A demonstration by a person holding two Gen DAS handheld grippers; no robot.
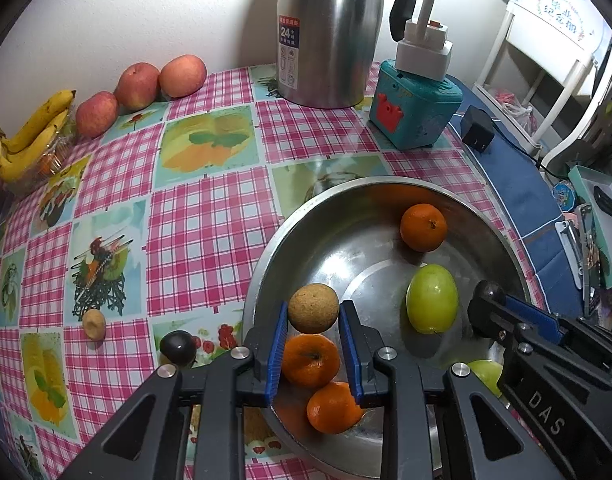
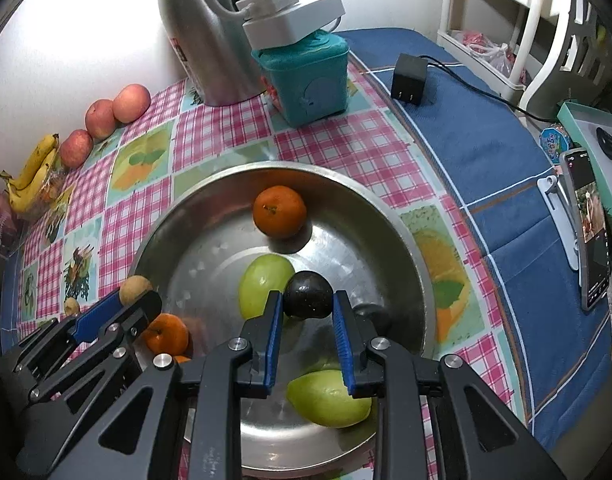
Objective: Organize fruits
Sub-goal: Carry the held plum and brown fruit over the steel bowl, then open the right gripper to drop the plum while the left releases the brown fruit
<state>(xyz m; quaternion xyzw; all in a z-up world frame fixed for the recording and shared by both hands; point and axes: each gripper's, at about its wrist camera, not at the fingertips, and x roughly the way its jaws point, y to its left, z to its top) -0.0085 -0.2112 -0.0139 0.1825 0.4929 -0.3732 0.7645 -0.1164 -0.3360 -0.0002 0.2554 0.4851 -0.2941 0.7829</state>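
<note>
A steel bowl (image 1: 306,216) (image 2: 386,216) holds three oranges (image 1: 423,227), (image 1: 311,360), (image 1: 333,407) and two green fruits (image 1: 432,298), (image 2: 330,398). My left gripper (image 1: 313,316) is shut on a small brown round fruit (image 1: 313,308) above the bowl's near left side; it shows at the left of the right wrist view (image 2: 135,288). My right gripper (image 2: 308,300) is shut on a small dark round fruit (image 2: 308,294) above the bowl; it also shows in the left wrist view (image 1: 489,292).
On the checked tablecloth lie another brown fruit (image 1: 94,323) and a dark fruit (image 1: 178,347) left of the bowl. Three apples (image 1: 138,86) and bananas (image 1: 30,132) line the back wall. A steel kettle (image 1: 330,32) and teal box (image 1: 416,112) stand behind. A phone (image 2: 592,232) stands at right.
</note>
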